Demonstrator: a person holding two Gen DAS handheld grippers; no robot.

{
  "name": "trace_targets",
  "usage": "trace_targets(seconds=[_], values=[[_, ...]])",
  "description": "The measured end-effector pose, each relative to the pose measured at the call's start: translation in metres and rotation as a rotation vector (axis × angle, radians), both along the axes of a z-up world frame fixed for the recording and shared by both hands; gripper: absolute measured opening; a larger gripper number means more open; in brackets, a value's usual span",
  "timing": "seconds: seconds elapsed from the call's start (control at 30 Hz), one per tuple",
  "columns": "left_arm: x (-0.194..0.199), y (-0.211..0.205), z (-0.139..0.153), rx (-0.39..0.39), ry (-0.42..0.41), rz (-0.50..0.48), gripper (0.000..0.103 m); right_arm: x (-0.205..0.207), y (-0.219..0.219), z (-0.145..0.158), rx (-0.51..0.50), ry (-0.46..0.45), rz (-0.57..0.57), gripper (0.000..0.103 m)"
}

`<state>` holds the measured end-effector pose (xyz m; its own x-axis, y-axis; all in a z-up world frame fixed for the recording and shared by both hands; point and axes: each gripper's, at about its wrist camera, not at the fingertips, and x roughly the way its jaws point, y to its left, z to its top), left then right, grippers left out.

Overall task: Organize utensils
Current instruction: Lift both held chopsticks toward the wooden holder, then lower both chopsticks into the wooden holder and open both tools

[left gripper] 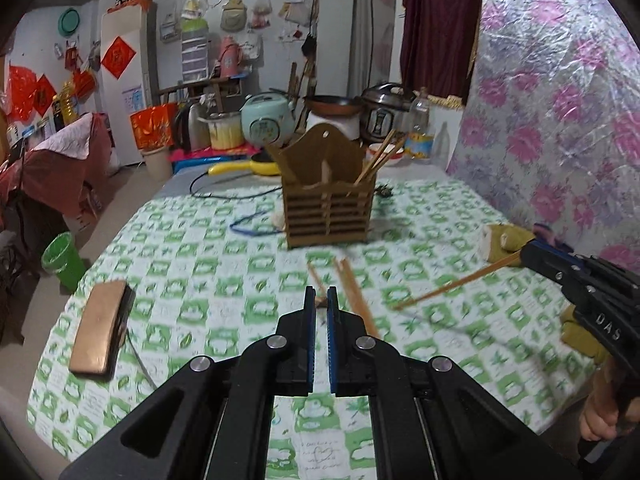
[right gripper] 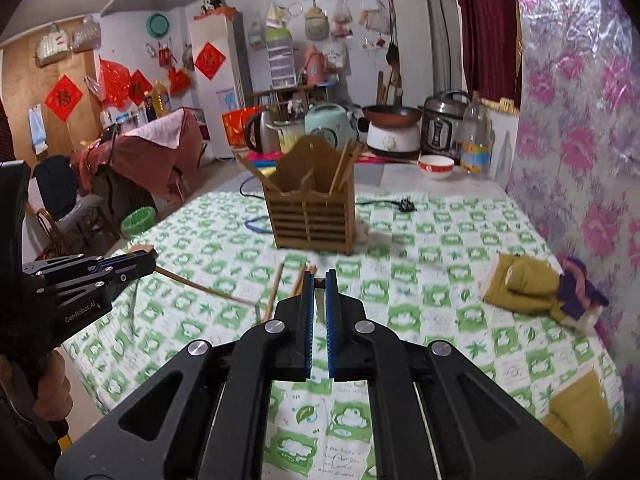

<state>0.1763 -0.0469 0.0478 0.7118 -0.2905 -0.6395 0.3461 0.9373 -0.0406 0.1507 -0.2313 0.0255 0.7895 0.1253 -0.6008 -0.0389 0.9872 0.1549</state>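
The bench [left gripper: 192, 280], covered in a green-checked cloth, carries a slatted wooden utensil holder [left gripper: 328, 208] with several chopsticks upright in its right compartment. The right gripper [right gripper: 319, 276] and left gripper [left gripper: 321, 292] each have fingers closed on 1 chopstick [left gripper: 456, 284], while 2 or more loose chopsticks [left gripper: 352, 288] lie on the cloth before the holder. Judged step: carrying to the holder; next, each stick needs tipping upright over a compartment.

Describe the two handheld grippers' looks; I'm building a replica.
Both the left gripper and right gripper are matte black linkages with round silver pivot bolts and ribbed blue finger pads. White lettering marks the sides. Bare hands grip the handles; no cables are visible.
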Motion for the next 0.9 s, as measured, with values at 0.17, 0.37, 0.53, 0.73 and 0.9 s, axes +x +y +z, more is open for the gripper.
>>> trace_targets(seconds=[0.17, 0.37, 0.53, 0.73, 0.9], values=[[0.012, -0.011, 0.021, 0.001, -0.018, -0.030, 0.006, 0.012, 0.002, 0.014, -0.005, -0.018, 0.016, 0.006], [0.042, -0.027, 0.044, 0.012, -0.036, -0.057, 0.006, 0.048, 0.004, 0.032, -0.005, -0.040, 0.036, 0.006], [0.079, -0.040, 0.071, 0.015, -0.085, -0.051, 0.006, 0.090, 0.004, 0.048, 0.001, -0.073, 0.033, 0.006], [0.133, -0.050, 0.109, -0.006, -0.146, -0.020, 0.006, 0.155, -0.011, 0.081, 0.082, -0.161, -0.013, 0.006], [0.180, -0.056, 0.121, -0.032, -0.202, 0.013, 0.006, 0.202, -0.019, 0.099, 0.126, -0.246, -0.055, 0.006]])
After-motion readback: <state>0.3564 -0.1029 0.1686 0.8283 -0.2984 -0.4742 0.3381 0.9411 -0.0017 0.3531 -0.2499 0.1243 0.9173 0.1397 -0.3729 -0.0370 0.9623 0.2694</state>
